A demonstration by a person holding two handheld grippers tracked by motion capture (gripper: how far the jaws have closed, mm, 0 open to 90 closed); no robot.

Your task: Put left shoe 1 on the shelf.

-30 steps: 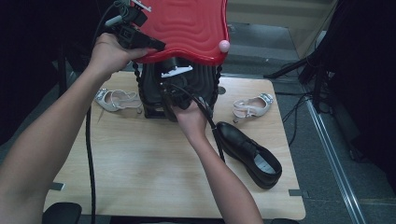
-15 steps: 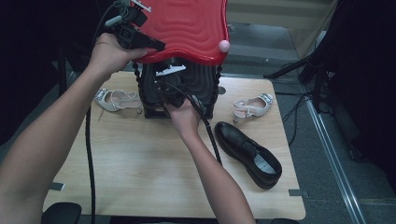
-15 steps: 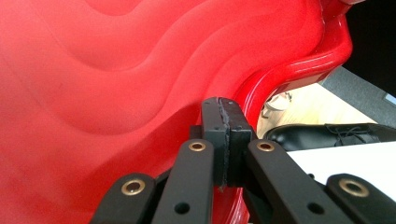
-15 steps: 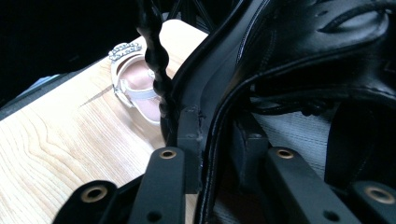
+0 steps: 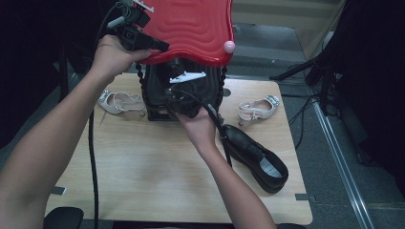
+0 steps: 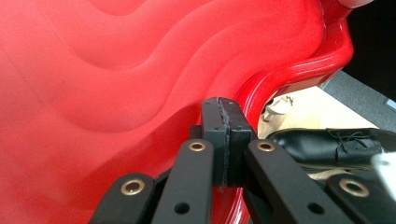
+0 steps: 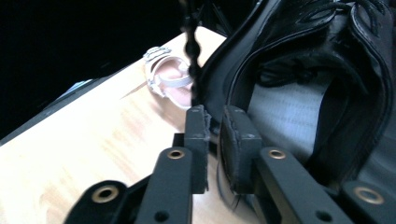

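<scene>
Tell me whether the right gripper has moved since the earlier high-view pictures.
Yes, slightly. In the high view the right gripper swung left at the black bag's mouth half a second ago and is now back toward the black shoe side.

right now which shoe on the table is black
The black lace-up shoe at the table's right front, beside the person's right forearm. The other two loose shoes are pale strappy sandals, one at back left and one at back right.
</scene>
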